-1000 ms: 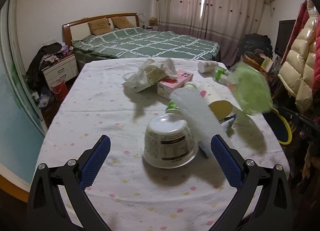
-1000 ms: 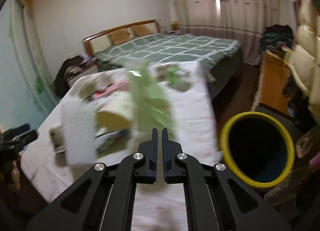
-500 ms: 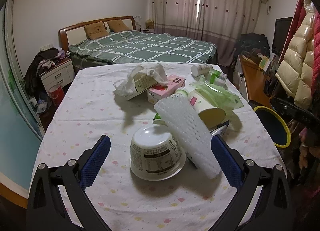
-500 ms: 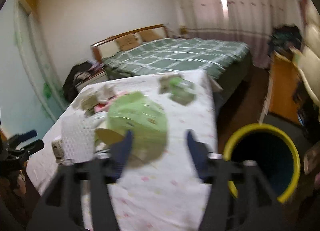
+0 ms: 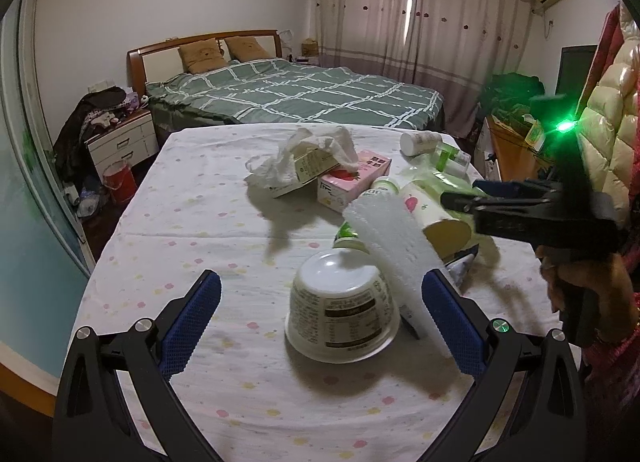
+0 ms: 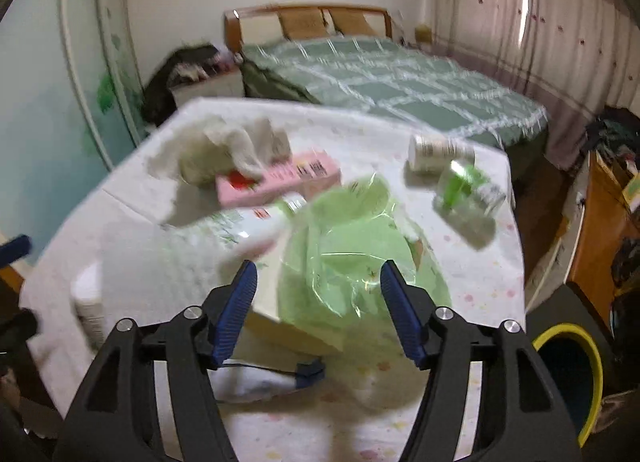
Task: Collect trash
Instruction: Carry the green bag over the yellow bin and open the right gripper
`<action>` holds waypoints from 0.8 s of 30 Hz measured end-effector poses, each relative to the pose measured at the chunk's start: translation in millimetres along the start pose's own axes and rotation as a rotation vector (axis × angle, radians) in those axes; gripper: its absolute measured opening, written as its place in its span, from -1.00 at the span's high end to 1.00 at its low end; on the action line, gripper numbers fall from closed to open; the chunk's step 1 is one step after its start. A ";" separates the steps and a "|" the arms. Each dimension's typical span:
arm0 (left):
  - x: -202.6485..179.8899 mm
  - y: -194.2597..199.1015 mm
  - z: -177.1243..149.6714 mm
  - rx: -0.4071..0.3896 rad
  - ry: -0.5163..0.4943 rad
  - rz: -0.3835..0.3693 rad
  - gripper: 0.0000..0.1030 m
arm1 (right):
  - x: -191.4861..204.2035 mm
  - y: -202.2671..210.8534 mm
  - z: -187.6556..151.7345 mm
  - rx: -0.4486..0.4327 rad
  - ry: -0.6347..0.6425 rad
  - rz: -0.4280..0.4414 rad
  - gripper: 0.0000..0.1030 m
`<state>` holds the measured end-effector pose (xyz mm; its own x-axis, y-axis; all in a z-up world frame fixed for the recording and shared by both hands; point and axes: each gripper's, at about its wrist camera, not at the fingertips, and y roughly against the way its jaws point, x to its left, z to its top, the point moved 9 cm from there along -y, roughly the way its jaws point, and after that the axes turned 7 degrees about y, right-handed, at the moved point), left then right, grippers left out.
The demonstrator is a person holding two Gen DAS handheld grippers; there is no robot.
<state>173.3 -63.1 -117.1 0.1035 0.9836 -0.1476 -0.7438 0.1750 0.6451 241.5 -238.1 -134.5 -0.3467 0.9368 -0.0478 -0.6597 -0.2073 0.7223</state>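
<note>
Trash lies on a table with a dotted white cloth (image 5: 208, 230). An upturned white bowl (image 5: 342, 312) sits between my open left gripper's (image 5: 320, 314) fingers, a little ahead. A white ribbed sheet (image 5: 394, 244) leans on it. A crumpled green plastic bag (image 6: 352, 262) lies on a paper cup (image 5: 434, 214), just ahead of my open, empty right gripper (image 6: 318, 306). The right gripper also shows in the left wrist view (image 5: 460, 200), reaching in from the right. A pink carton (image 5: 354, 180), a tissue-covered box (image 5: 302, 166), and small bottles (image 6: 468, 198) lie farther back.
A dark bin with a yellow rim (image 6: 568, 374) stands on the floor right of the table. A bed (image 5: 300, 94) is behind the table, a nightstand (image 5: 120, 140) at back left, and a wooden cabinet (image 6: 600, 230) and hanging coats (image 5: 608, 134) at right.
My right gripper has opened and let go of the green bag, which now lies on the cup. It then moved back toward the table over the bag. The left gripper has hardly moved.
</note>
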 end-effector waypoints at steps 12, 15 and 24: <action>-6.0 -11.7 -6.8 0.034 -0.016 -0.013 -0.93 | -22.8 61.8 8.1 -0.155 -0.106 0.027 0.81; -12.7 -8.6 -5.5 0.029 -0.025 -0.022 -0.93 | -34.2 86.7 6.0 -0.193 -0.118 0.005 0.81; -40.0 -8.8 -4.1 0.030 -0.067 -0.055 -0.93 | -124.7 118.1 -57.7 -0.142 -0.244 -0.179 0.81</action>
<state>173.0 -104.1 -120.1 0.1879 0.9731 -0.1335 -0.7158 0.2287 0.6598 168.3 -395.7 -83.0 -0.0587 0.9982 0.0137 -0.7878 -0.0547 0.6135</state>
